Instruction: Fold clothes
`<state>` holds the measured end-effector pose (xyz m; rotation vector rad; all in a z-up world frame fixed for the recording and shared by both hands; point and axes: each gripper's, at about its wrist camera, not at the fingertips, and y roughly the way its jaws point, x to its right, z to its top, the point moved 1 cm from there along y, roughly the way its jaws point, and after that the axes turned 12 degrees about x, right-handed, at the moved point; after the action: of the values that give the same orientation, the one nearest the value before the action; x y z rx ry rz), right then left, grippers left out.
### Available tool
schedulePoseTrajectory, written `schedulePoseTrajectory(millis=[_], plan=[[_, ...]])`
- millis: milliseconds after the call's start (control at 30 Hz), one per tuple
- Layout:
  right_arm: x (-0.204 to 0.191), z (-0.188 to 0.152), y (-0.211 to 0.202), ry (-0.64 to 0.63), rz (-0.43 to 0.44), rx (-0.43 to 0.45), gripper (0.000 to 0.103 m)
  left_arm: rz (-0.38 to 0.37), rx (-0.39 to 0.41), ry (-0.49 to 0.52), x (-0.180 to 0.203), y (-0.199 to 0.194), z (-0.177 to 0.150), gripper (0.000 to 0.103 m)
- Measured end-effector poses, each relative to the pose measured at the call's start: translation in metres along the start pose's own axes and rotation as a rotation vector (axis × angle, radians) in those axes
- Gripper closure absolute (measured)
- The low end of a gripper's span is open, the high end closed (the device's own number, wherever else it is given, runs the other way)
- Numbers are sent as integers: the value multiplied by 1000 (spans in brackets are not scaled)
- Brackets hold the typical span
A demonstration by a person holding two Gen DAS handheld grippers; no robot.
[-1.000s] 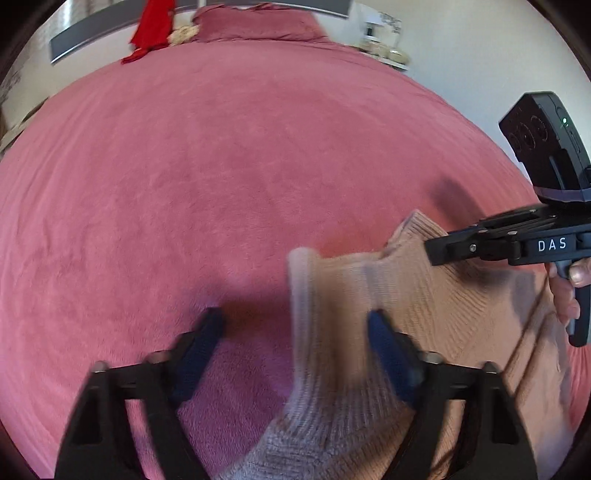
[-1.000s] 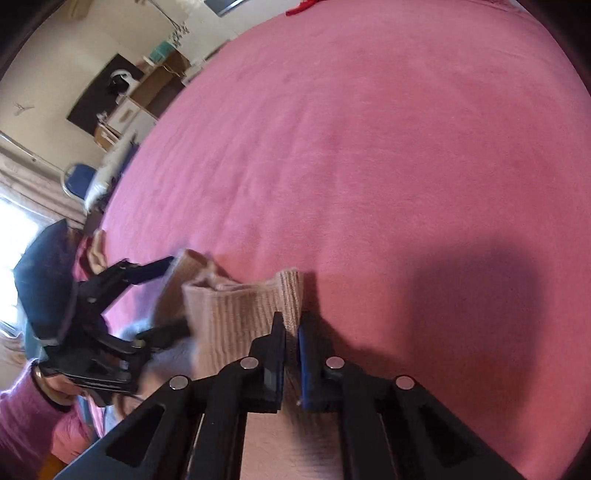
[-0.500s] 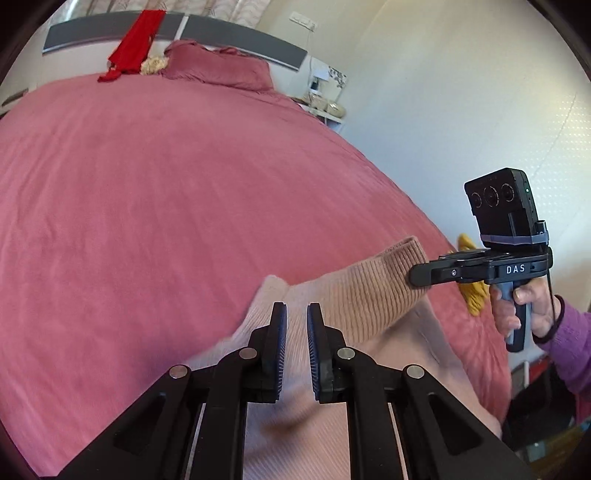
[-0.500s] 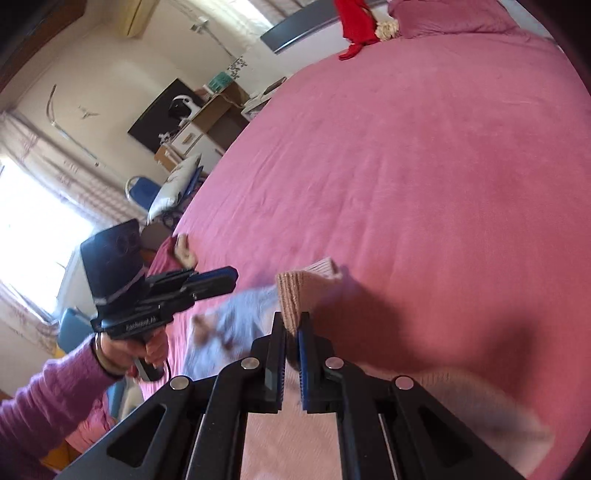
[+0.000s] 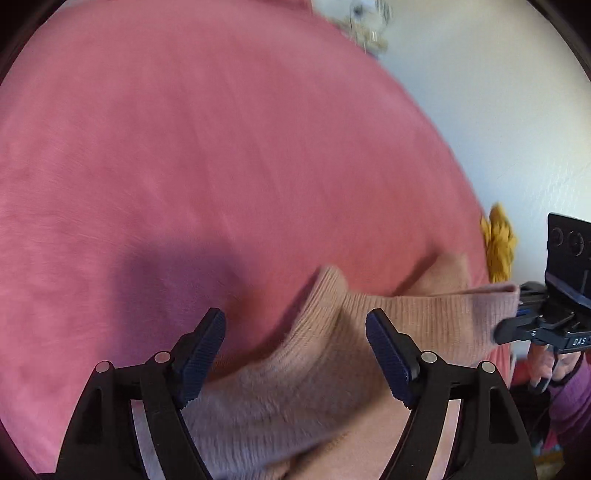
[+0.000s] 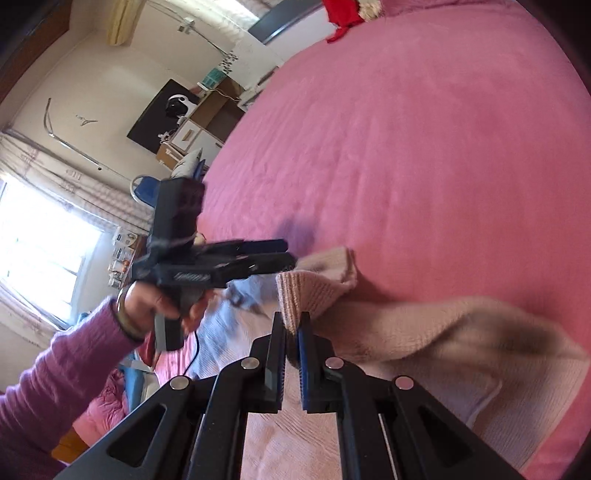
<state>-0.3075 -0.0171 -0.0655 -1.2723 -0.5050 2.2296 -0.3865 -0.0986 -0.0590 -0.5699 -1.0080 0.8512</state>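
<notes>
A beige ribbed knit sweater (image 5: 369, 332) lies on the pink bedspread (image 5: 184, 147). In the left wrist view my left gripper (image 5: 295, 350) is open, its jaws wide apart over the sweater's edge, holding nothing. My right gripper (image 5: 506, 328) shows at the far right of that view, pinching the sweater's ribbed hem. In the right wrist view my right gripper (image 6: 291, 332) is shut on the sweater's ribbed edge (image 6: 306, 295). The left gripper (image 6: 258, 258) shows there too, just left of the raised fabric, held by a hand in a purple sleeve.
A mustard-yellow cloth (image 5: 498, 243) lies at the bed's right edge by a white wall. A red garment (image 6: 343, 14) and a pillow lie at the head of the bed. A desk, a blue chair (image 6: 144, 184) and a bright window stand left of the bed.
My left gripper has opened and let go of the sweater, which it pinched half a second ago. My right gripper has stayed shut on the ribbed hem.
</notes>
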Motion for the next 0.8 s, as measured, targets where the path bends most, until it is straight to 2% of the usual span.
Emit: schedulePoseTrajectory(millis=[33, 100, 167, 267, 300, 367, 400, 500, 567, 733, 800], plan=[[6, -4, 1, 15, 7, -7, 98, -16, -6, 8, 3, 5, -1, 13], [17, -10, 3, 36, 12, -15, 98, -33, -15, 24, 7, 8, 1, 6], [24, -13, 1, 55, 19, -10, 98, -28, -18, 63, 14, 10, 1, 6], [29, -18, -1, 80, 26, 8, 98, 54, -12, 243, 37, 15, -13, 6], [28, -18, -1, 81, 22, 11, 98, 63, -8, 283, 43, 15, -16, 10], [27, -17, -2, 82, 13, 15, 98, 67, 25, 280, 47, 12, -16, 58], [27, -16, -2, 83, 9, 16, 98, 86, 59, 237, 45, 7, -12, 97], [22, -12, 0, 85, 1, 32, 98, 69, 94, 182, 45, -1, -9, 97], [15, -7, -2, 76, -9, 57, 98, 39, 147, 194, 55, -18, -10, 97], [-13, -7, -33, -6, 13, 139, 98, -79, 450, 205, 80, -105, -32, 97], [-26, -21, -45, -61, 31, 145, 98, -143, 550, 244, 93, -142, -59, 97]])
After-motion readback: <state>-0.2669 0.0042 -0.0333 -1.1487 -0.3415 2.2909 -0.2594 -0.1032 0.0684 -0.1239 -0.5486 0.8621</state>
